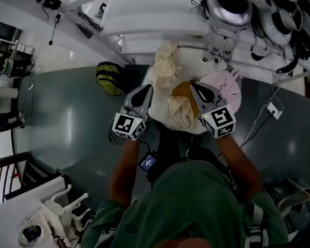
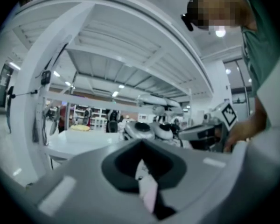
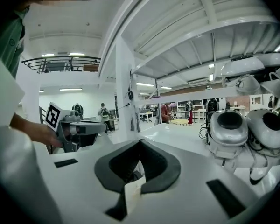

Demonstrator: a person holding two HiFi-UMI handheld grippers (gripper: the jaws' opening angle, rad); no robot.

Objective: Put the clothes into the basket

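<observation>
Your green shirt (image 1: 196,200) is filling the bottom of the head view, and both your forearms are reaching forward from it.

Count: two hand-held grippers, one marker cube on each. The left hand-held gripper (image 1: 146,90) and the right hand-held gripper (image 1: 195,87) are pointing away from you, side by side with the clothes pile (image 1: 183,105) between them.

Jaws, left: they are closing together at the tips and pinching a pink-white cloth strip (image 2: 148,190) just behind them. Jaws, right: they are likewise meeting at the tips and clamping a cream cloth strip (image 3: 133,192).

Clothes, counted from the head view:
- two cream bunches, the upper cream bunch (image 1: 165,63) lying past the left tips and the middle cream bunch (image 1: 181,112) lying between the two grippers;
- one pink garment (image 1: 225,87) sitting just right of the right gripper;
- one orange-brown patch (image 1: 182,89) showing between the tips.

Containers: a white rounded form (image 1: 196,128) is sitting under the pile, and you cannot tell whether it is a basket or more cloth.

One yellow-green backpack (image 1: 109,79) is lying on the grey floor (image 1: 67,118), to the left of the pile. Beyond the jaws, two domed white robot shells (image 3: 228,127) are resting on the white tabletop (image 3: 182,133).
</observation>
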